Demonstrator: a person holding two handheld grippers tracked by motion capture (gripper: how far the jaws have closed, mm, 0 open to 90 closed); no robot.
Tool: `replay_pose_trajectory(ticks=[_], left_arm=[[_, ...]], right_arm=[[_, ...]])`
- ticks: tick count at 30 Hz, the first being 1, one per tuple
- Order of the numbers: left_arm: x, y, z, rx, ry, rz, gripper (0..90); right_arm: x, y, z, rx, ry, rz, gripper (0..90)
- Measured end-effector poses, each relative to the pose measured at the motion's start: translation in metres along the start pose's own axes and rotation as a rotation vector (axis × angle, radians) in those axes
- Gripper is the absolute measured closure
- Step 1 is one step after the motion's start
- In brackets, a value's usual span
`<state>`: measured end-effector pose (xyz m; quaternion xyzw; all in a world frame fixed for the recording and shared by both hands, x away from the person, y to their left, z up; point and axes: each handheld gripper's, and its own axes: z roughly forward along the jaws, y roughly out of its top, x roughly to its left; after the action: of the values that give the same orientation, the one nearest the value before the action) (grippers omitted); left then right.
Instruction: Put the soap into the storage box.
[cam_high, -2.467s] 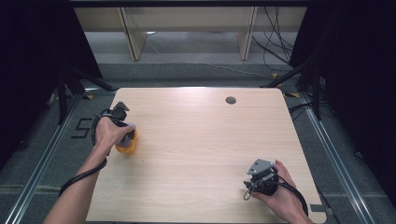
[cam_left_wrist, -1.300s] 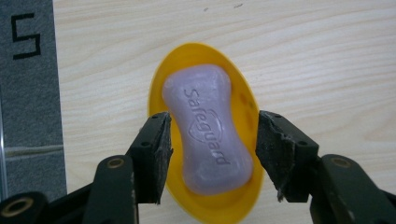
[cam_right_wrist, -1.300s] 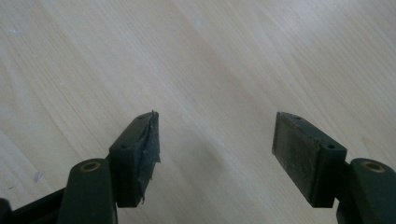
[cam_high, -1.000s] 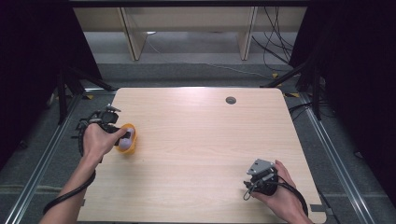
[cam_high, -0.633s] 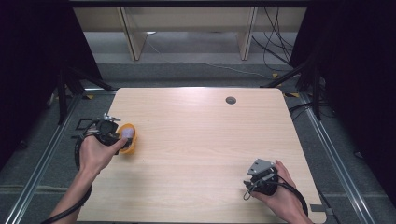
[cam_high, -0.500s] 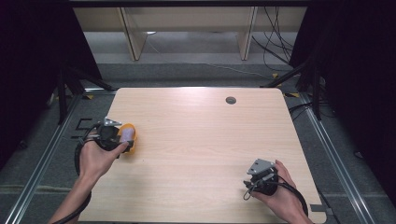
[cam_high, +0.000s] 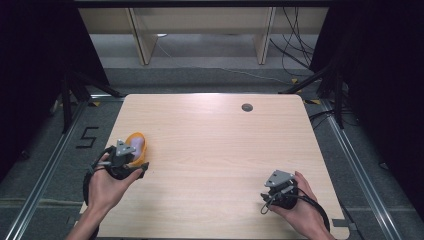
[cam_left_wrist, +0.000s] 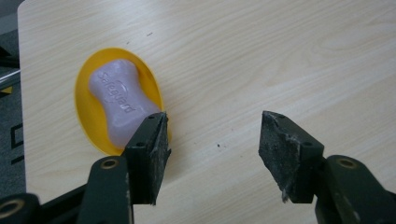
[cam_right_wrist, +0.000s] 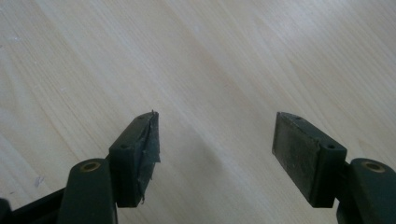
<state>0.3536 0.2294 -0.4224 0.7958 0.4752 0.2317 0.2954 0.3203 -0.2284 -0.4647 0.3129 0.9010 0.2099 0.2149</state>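
Backing off from a yellow soap dish (cam_left_wrist: 88, 116), the left gripper (cam_left_wrist: 212, 135) has just been opening its fingers (cam_left_wrist: 152, 140), and nothing sits between them now. A pale purple soap bar (cam_left_wrist: 119, 100) lies in the dish, released, near the left edge of the desk (cam_high: 220, 145). One finger overlaps the dish's near rim in the left gripper view, so the withdrawal probably goes best straight back, without dragging the rim. Nearer the person, the right gripper (cam_right_wrist: 215, 140) rests over bare wood at the desk's front right, fingers spread and empty. Farther off, a small dark round hole (cam_high: 247, 107) marks the desk's far side. Nothing else stands nearby.
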Motion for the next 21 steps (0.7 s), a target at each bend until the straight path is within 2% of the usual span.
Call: replay_pose_trajectory(ticks=[4, 5, 6, 7, 8, 9, 10, 14, 15, 17, 19, 20, 21], left_arm=[[-0.009, -0.015, 0.005, -0.001, -0.005, 0.020, 41.1], [-0.014, -0.023, 0.008, 0.007, -0.011, 0.032, 40.9], [-0.014, -0.023, 0.008, 0.007, -0.011, 0.032, 40.9], [-0.017, -0.032, 0.010, 0.014, -0.021, 0.030, 40.9], [-0.017, -0.032, 0.010, 0.014, -0.021, 0.030, 41.0], [-0.021, -0.041, 0.014, 0.009, -0.031, 0.021, 41.2], [-0.021, -0.041, 0.014, 0.009, -0.031, 0.021, 41.2], [-0.026, -0.059, 0.020, -0.014, -0.051, 0.024, 42.4], [-0.026, -0.063, 0.021, -0.015, -0.048, 0.052, 43.5], [-0.024, -0.064, 0.021, -0.019, -0.046, 0.055, 43.4], [-0.023, -0.067, 0.019, -0.039, -0.037, 0.055, 43.2], [-0.022, -0.068, 0.019, -0.039, -0.048, 0.060, 43.3], [-0.023, -0.072, 0.018, -0.054, -0.071, 0.046, 43.4]], right_arm=[[0.000, 0.000, 0.000, 0.000, 0.004, 0.001, 32.7], [0.000, 0.000, 0.000, -0.001, 0.008, 0.001, 32.8], [0.000, 0.000, 0.000, -0.001, 0.008, 0.001, 32.8], [0.000, 0.000, 0.000, -0.005, -0.007, 0.004, 32.7], [0.000, 0.000, 0.000, -0.005, -0.007, 0.004, 32.7], [0.000, 0.000, 0.000, -0.006, -0.004, 0.000, 32.7], [0.000, 0.000, 0.000, -0.006, -0.004, 0.000, 32.7], [-0.001, 0.000, 0.001, -0.010, 0.006, -0.002, 32.7], [-0.002, 0.000, 0.002, -0.009, 0.007, -0.025, 32.7], [-0.002, 0.000, 0.002, -0.009, -0.001, -0.014, 32.7], [-0.002, 0.000, 0.001, -0.010, 0.018, -0.016, 32.7], [-0.002, 0.000, 0.000, -0.010, 0.016, 0.003, 32.7], [-0.002, 0.000, 0.001, -0.015, 0.019, 0.002, 32.7]])
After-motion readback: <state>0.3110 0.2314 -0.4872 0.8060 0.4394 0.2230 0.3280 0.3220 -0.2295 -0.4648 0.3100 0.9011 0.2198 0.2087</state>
